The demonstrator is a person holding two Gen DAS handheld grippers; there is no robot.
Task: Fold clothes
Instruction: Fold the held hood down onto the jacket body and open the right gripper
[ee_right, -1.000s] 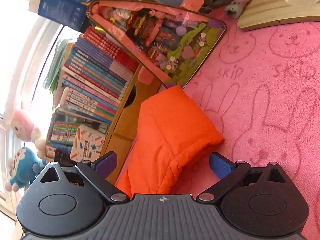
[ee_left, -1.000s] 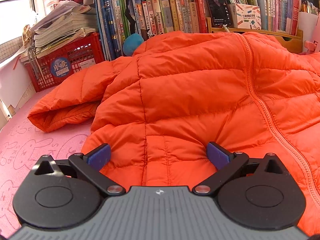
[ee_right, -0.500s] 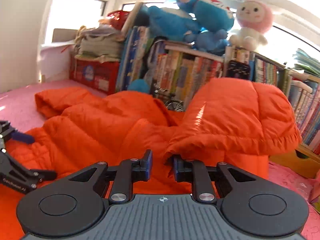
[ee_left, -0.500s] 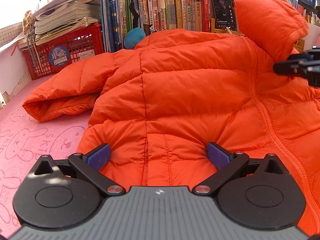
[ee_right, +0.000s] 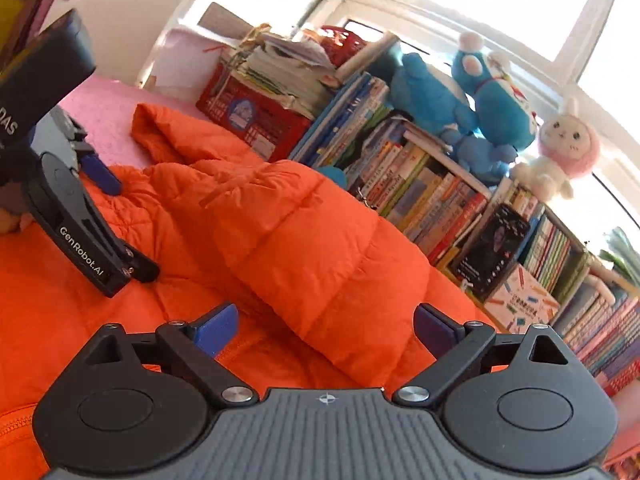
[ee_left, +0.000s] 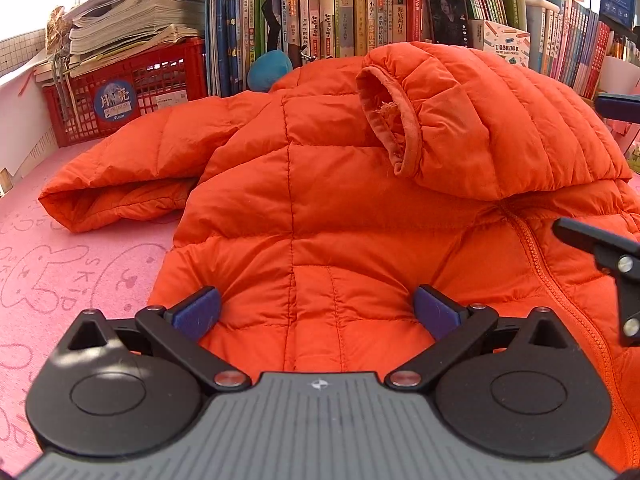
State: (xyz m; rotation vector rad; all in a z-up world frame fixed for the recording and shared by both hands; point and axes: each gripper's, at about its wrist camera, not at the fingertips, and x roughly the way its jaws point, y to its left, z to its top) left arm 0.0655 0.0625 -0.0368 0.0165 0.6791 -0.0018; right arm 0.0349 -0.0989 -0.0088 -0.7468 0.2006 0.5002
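An orange puffer jacket (ee_left: 340, 216) lies zip-side up on the pink rabbit-print cover (ee_left: 60, 272). One sleeve (ee_left: 500, 128) is folded across the chest, its worn cuff (ee_left: 384, 120) pointing left. The other sleeve (ee_left: 120, 184) stretches out to the left. My left gripper (ee_left: 316, 312) is open, its blue pads wide apart on the jacket's lower body. My right gripper (ee_right: 326, 328) hovers just behind the folded sleeve (ee_right: 320, 240); its jaws are opening and the pads press on nothing. Its fingers (ee_left: 592, 244) show at the right edge of the left wrist view.
Behind the jacket stand a red crate (ee_left: 128, 88) stacked with papers and a long row of books (ee_left: 340, 12). Plush toys (ee_right: 480, 96) sit on top of the books by the window. A blue soft ball (ee_left: 270, 70) lies against the books.
My right gripper shut on the far sleeve, swung it up and over onto the jacket's chest, then let go. The left gripper stayed where it was.
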